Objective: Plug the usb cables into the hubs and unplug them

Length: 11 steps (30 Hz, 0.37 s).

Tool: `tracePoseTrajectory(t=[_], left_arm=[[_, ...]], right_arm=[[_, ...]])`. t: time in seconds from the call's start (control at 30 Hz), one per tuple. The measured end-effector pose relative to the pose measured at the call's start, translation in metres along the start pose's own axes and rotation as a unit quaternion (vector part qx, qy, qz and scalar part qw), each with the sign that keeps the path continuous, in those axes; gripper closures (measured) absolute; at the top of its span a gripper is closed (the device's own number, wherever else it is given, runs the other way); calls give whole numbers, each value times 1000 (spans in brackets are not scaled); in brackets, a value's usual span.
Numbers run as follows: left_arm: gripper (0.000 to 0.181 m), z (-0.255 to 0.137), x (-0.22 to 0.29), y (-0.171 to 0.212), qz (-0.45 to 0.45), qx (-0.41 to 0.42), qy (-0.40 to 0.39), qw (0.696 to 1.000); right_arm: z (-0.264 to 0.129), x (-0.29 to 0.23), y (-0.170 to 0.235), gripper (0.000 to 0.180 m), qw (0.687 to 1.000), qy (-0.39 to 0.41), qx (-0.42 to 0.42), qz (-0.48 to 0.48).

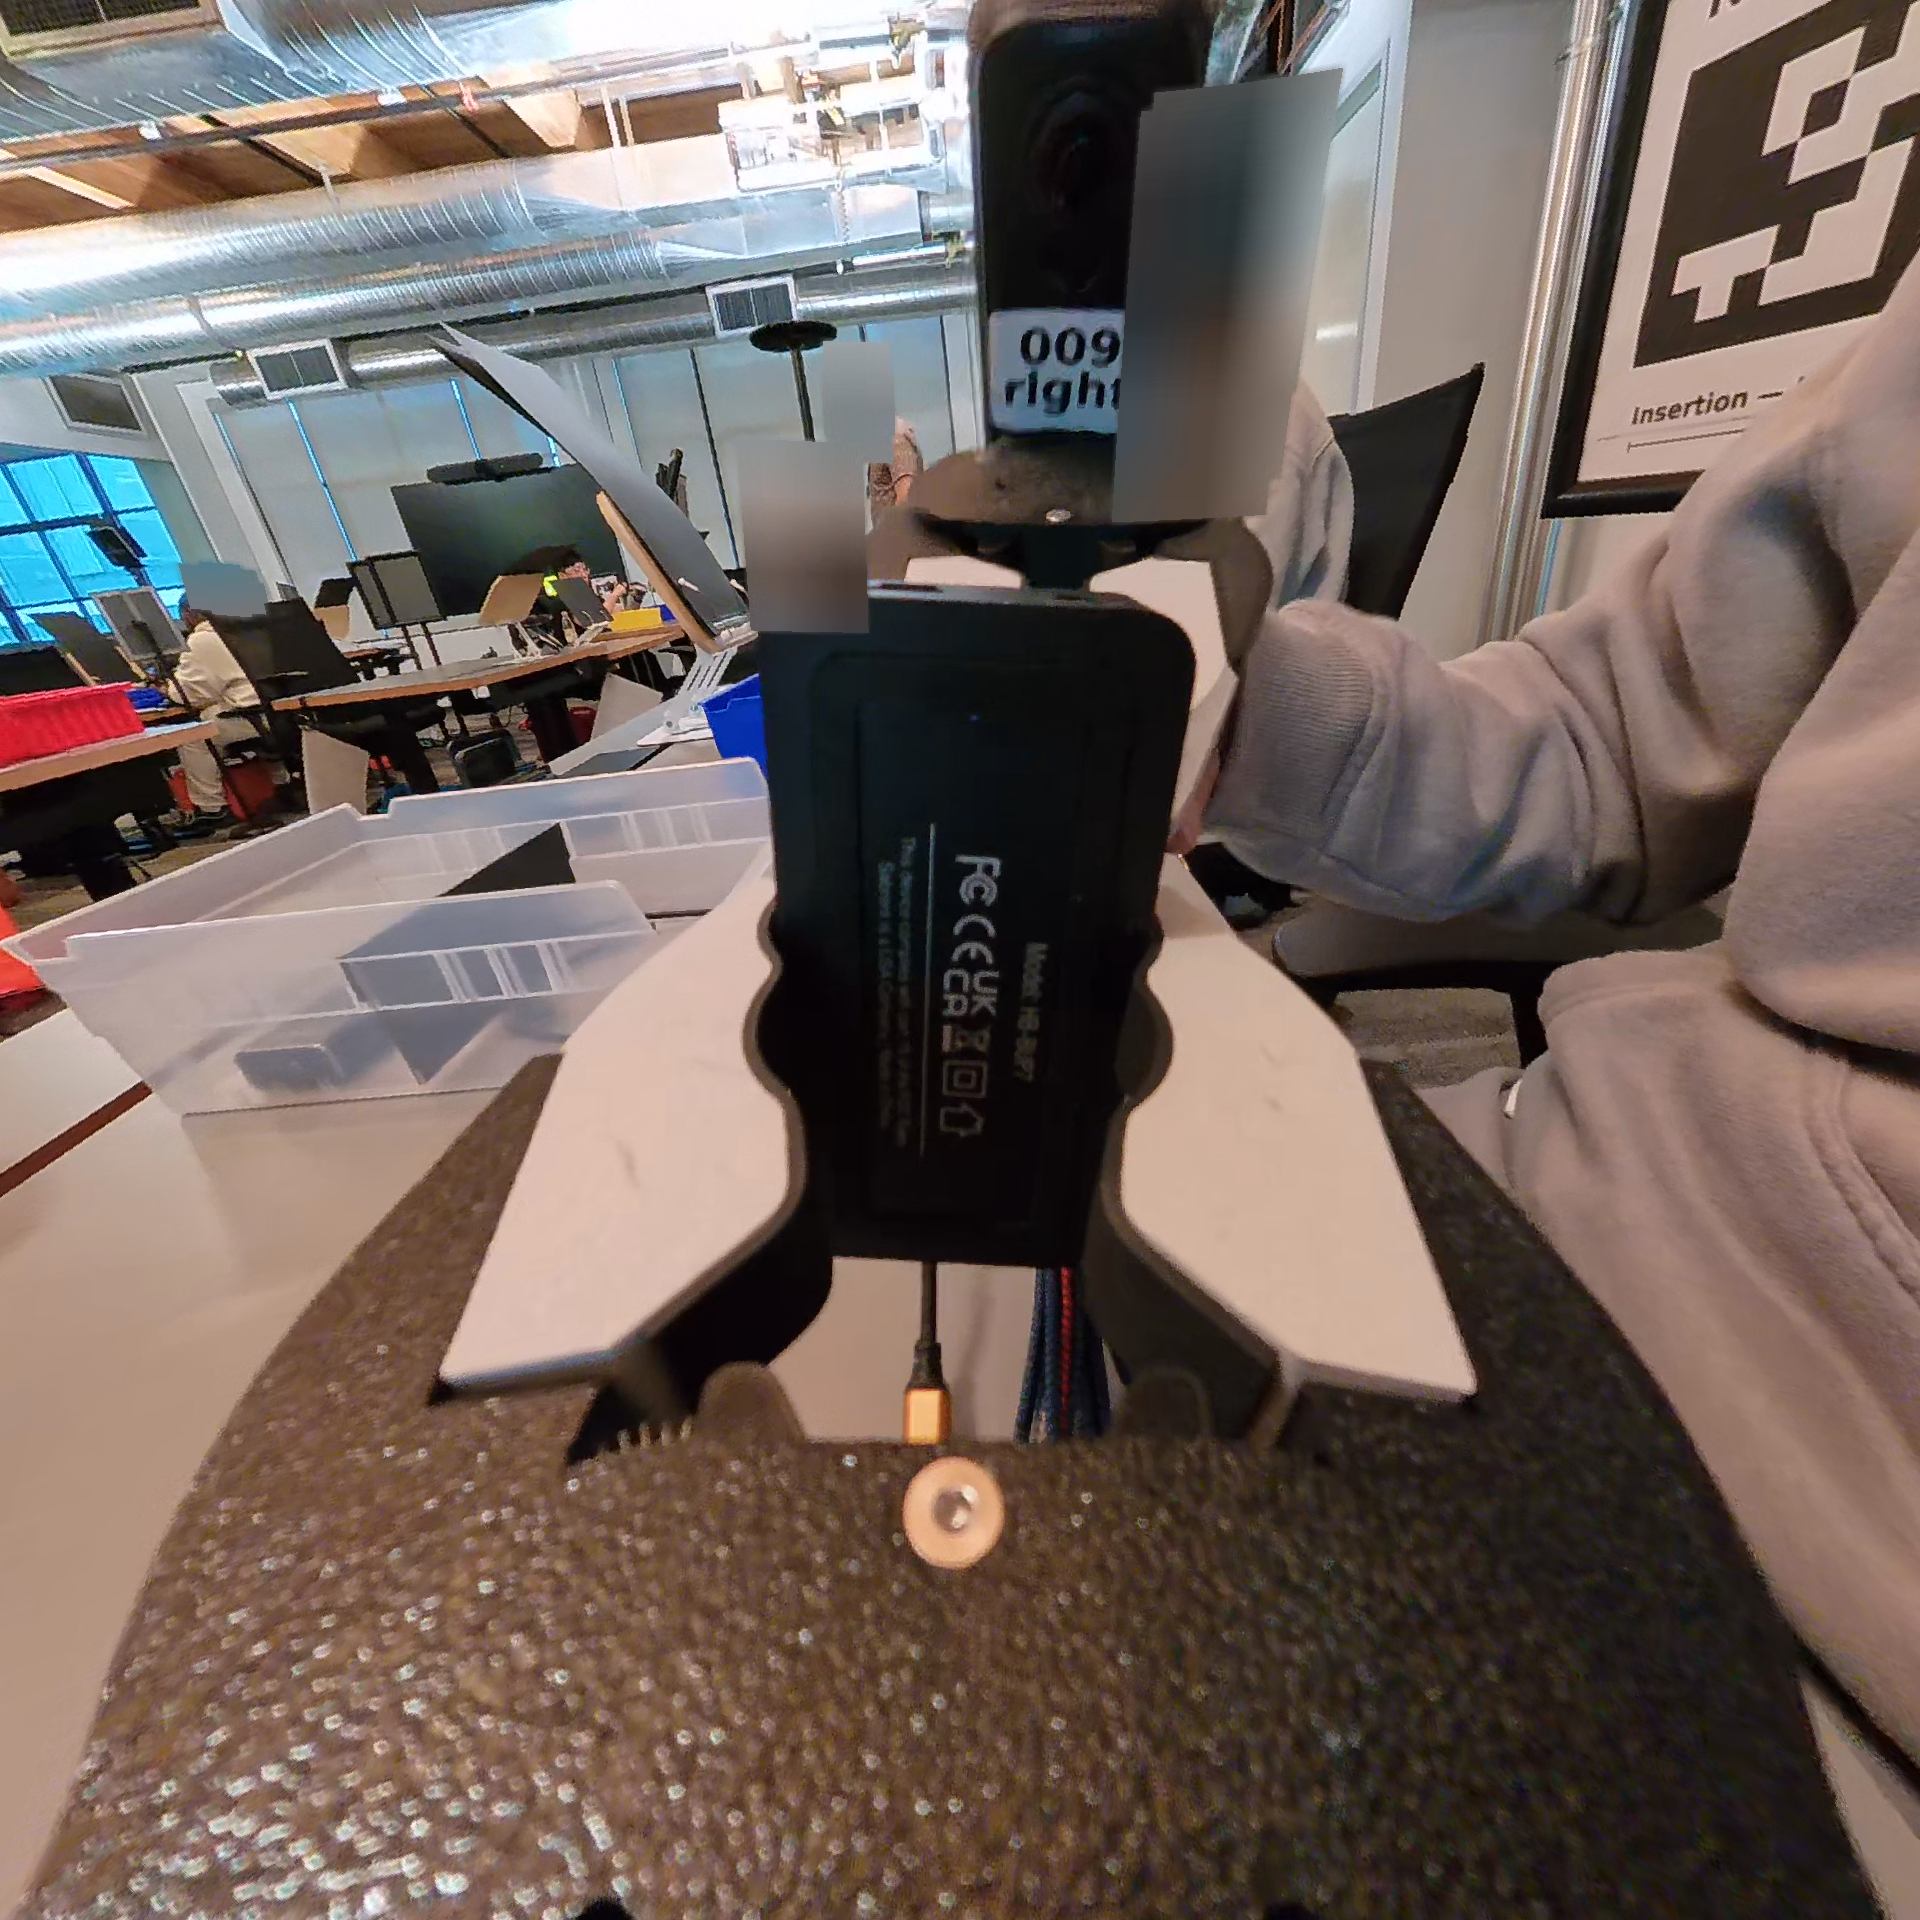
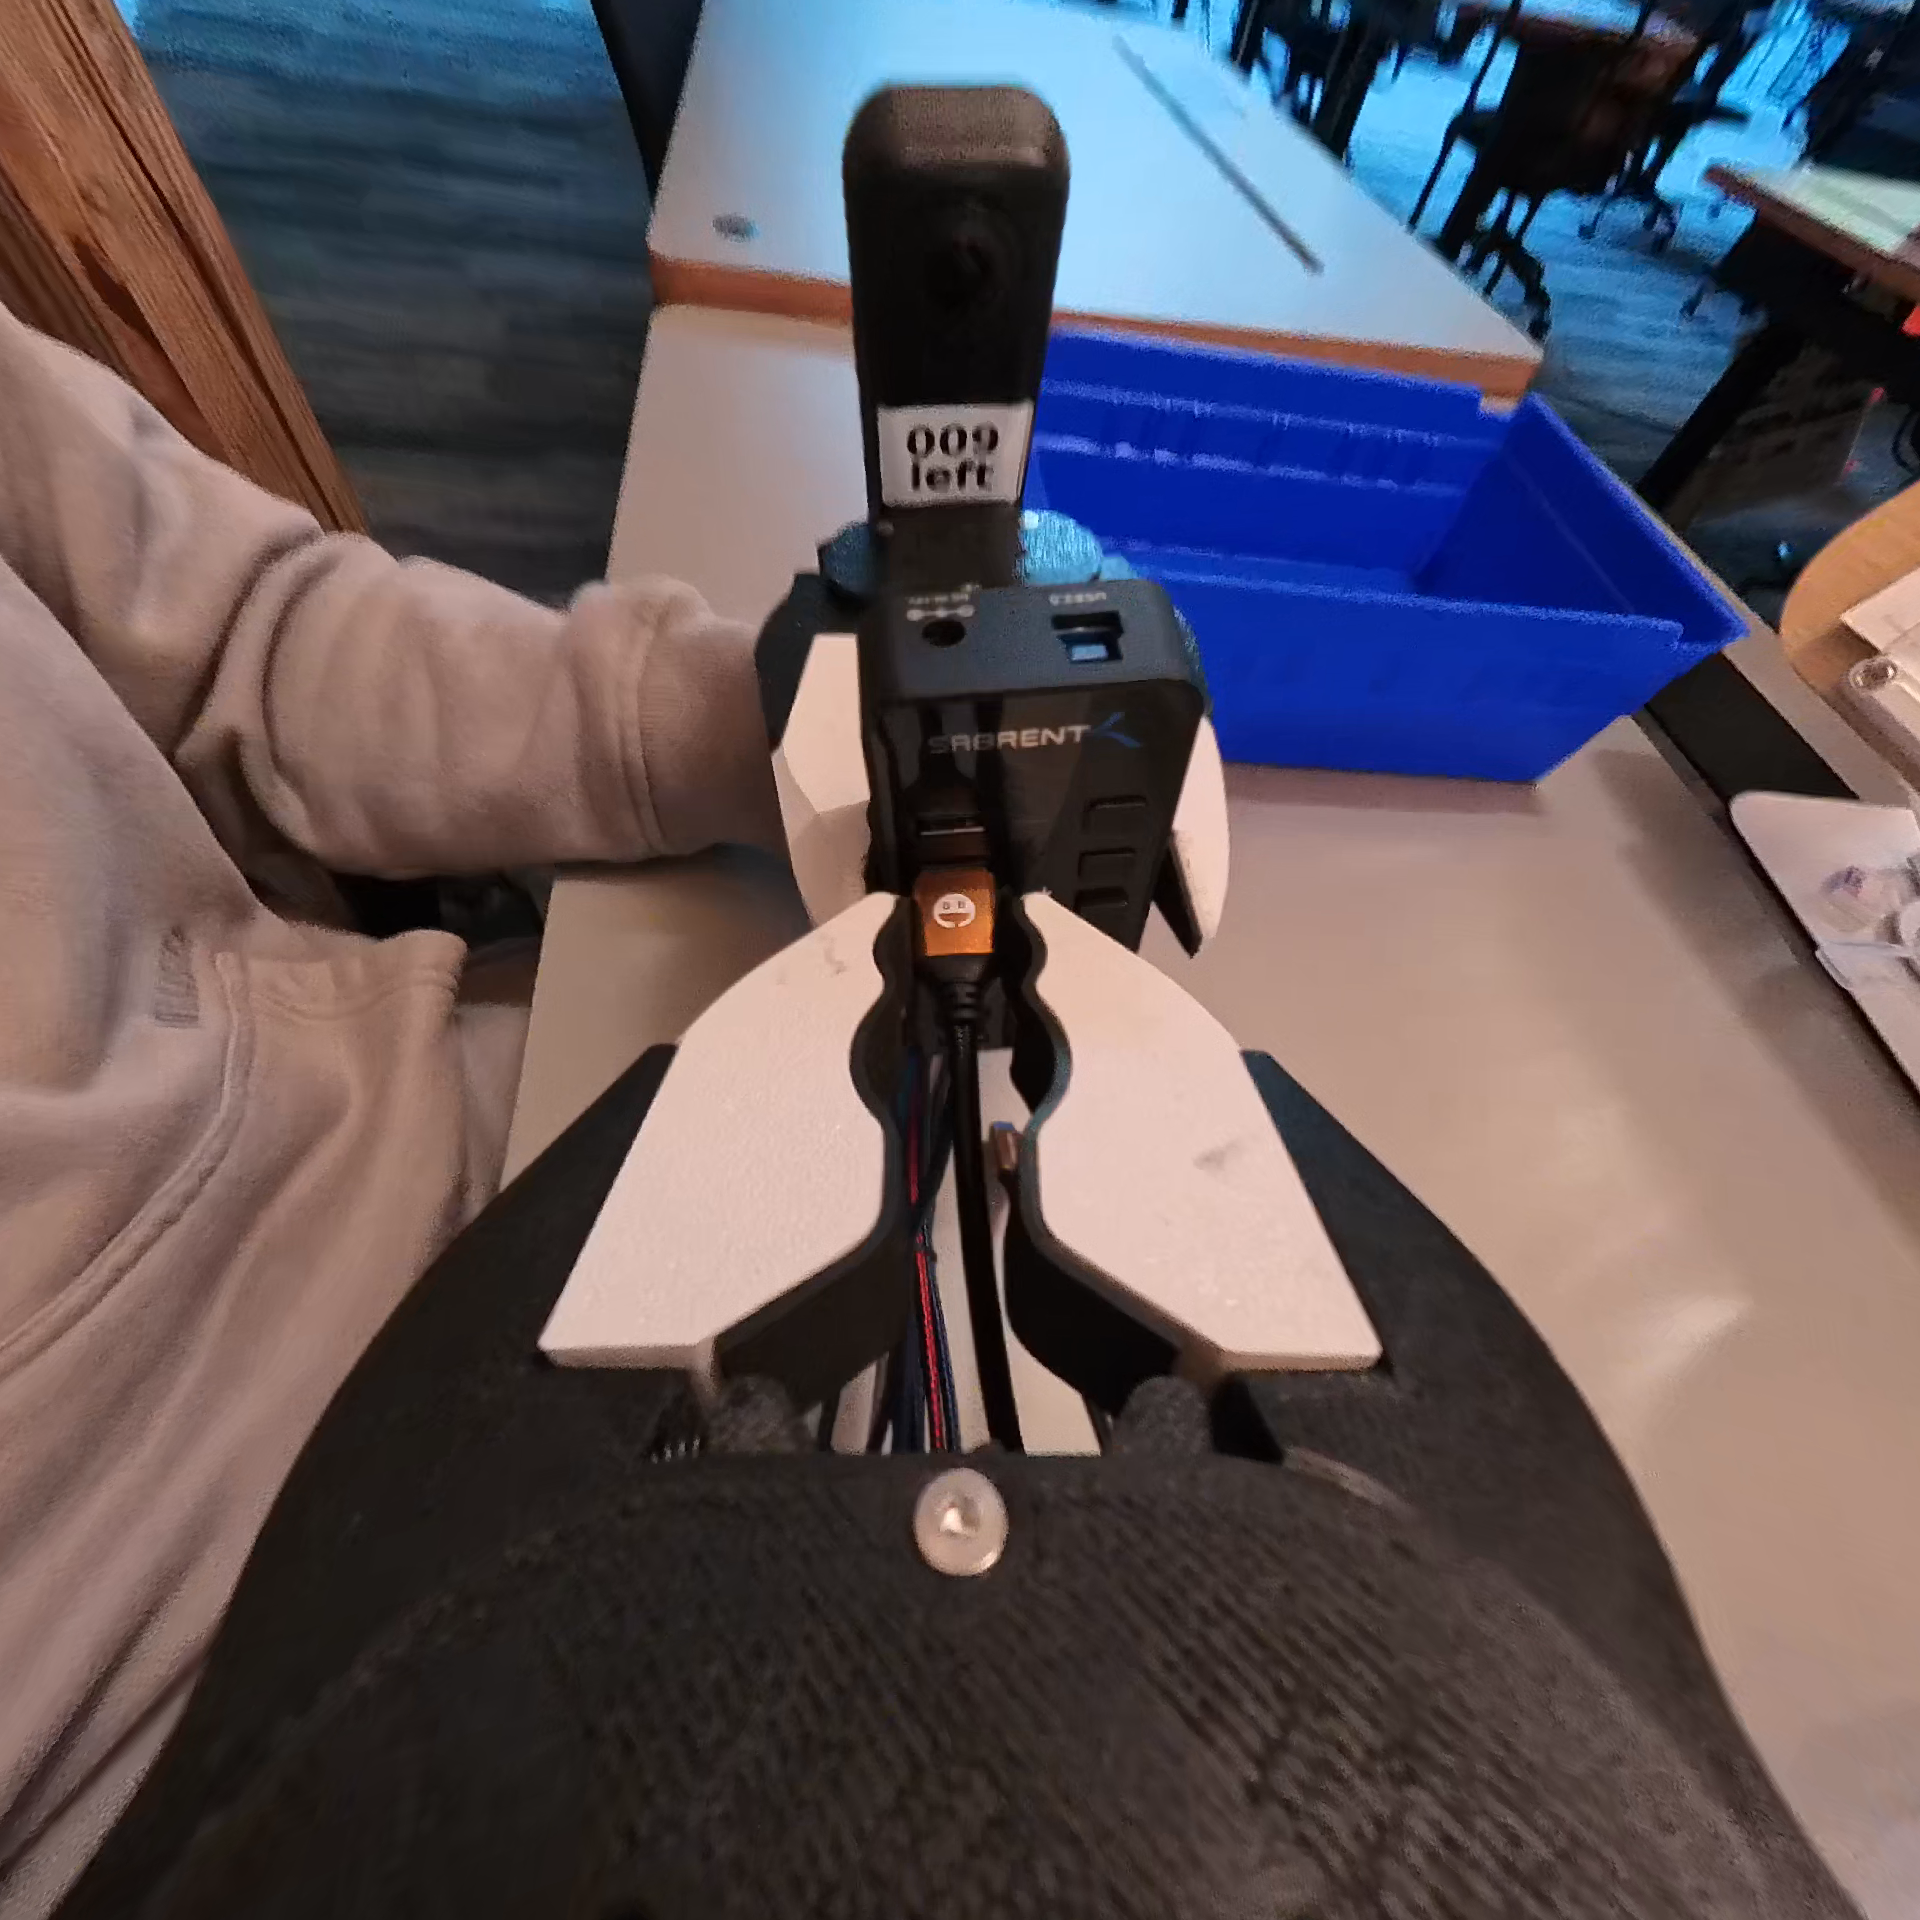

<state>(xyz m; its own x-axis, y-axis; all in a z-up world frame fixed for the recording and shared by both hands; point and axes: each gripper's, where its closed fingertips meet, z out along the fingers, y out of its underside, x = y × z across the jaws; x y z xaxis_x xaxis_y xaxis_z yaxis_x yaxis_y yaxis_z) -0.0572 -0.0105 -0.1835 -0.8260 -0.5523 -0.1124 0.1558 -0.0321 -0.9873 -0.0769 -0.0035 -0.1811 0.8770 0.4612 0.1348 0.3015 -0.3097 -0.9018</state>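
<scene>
In the left wrist view my left gripper (image 1: pixel 961 935) is shut on a black USB hub (image 1: pixel 977 935) and holds it above the table, its back side towards the camera. A small orange connector (image 1: pixel 925 1413) on a thin black cable and braided red and blue cables (image 1: pixel 1060 1351) hang below it. In the right wrist view my right gripper (image 2: pixel 954 909) is shut on an orange USB plug (image 2: pixel 954 920). The plug's metal tip meets a port on the front of the hub (image 2: pixel 1039 748). I cannot tell how deep it sits. The right gripper also shows beyond the hub in the left wrist view (image 1: pixel 1060 540).
A clear plastic tray (image 1: pixel 364 935) stands on the table to the left. A blue bin (image 2: pixel 1351 582) stands behind the hub. A person's grey sleeves (image 2: pixel 364 727) are close on one side. A black-and-white marker board (image 1: pixel 1766 208) stands at the far right.
</scene>
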Motion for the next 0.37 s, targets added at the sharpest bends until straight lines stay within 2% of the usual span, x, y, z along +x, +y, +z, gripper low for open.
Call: tracePoseTrajectory(t=[0.2,0.37], left_arm=[[121,7,5,3,6,-24,4,1000],[120,9,3,4,16,-30,-7,999]], right_arm=[[-8,-3,10,162,997,-18,-72,-24],[-11,-3,11,162,997,-25,-69,6]])
